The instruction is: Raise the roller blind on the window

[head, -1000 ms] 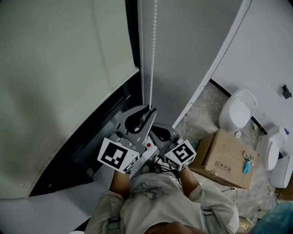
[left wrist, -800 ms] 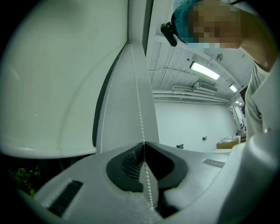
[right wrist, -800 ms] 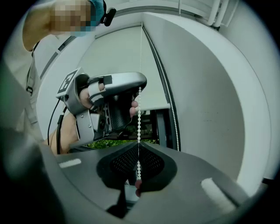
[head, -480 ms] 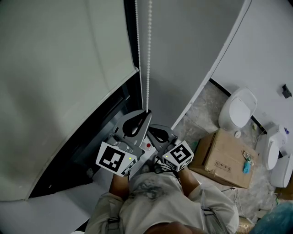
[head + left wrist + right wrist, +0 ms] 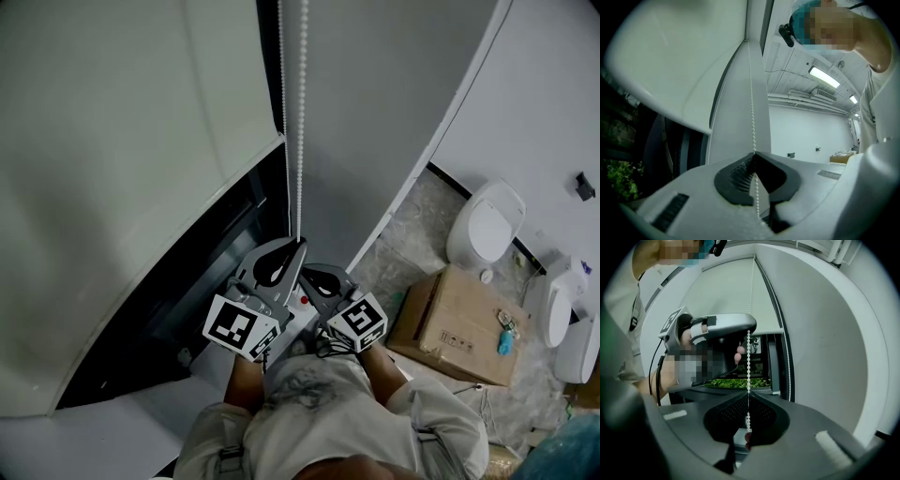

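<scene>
The roller blind (image 5: 122,141) is seen at the far left, hanging over most of the window. Only a dark band of glass (image 5: 187,300) beneath its bottom edge is uncovered, and green plants (image 5: 736,382) are glimpsed through that band in the right gripper view. The raising is therefore judged to be begun but far from done: most of the fabric remains to be wound up.

Just right of the blind's edge, the bead chain (image 5: 301,112) is found hanging as two strands close together against the grey frame. One strand is pinched by the left tongs (image 5: 753,153), whose jaws have just been closing, with the beads caught between their tips. Directly beneath, the same strand is clamped by the right tongs (image 5: 748,393), whose tips are closed on it. With both grips set, a downward pull is judged to be in hand, and many more hand-over-hand pulls are likely needed.

Nothing is seen blocking the chain. The free strand lies just beside the held one and could be snagged. The two tongs are stacked close together, so little travel is left before the person's lap is reached.

Further right, a cardboard box (image 5: 459,323) rests on the floor (image 5: 412,225), with white sanitary fixtures (image 5: 487,225) beyond it, all well apart from the work.
</scene>
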The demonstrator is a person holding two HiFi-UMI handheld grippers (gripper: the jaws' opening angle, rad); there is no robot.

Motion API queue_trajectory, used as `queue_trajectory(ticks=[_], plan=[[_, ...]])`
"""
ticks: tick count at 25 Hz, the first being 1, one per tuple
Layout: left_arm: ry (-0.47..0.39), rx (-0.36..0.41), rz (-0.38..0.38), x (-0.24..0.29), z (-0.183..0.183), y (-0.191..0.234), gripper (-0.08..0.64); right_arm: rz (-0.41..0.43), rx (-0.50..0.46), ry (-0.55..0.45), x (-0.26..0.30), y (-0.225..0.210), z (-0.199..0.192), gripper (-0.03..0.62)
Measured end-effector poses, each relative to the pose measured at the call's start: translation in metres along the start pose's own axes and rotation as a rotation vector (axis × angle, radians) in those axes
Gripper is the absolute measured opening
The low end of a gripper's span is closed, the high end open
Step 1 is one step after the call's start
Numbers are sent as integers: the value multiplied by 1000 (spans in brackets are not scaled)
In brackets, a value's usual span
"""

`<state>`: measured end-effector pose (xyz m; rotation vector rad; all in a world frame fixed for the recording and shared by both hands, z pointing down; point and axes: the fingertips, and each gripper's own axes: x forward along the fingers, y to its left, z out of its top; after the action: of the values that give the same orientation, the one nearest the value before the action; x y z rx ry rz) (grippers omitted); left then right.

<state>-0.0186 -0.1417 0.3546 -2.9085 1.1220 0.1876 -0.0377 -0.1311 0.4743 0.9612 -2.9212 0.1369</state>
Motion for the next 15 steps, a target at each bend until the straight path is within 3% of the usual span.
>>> queue_trajectory(ticks=[15], plan=[[82, -71, 12, -12, -56, -2, 13, -12, 29, 107, 1, 5, -57, 12]])
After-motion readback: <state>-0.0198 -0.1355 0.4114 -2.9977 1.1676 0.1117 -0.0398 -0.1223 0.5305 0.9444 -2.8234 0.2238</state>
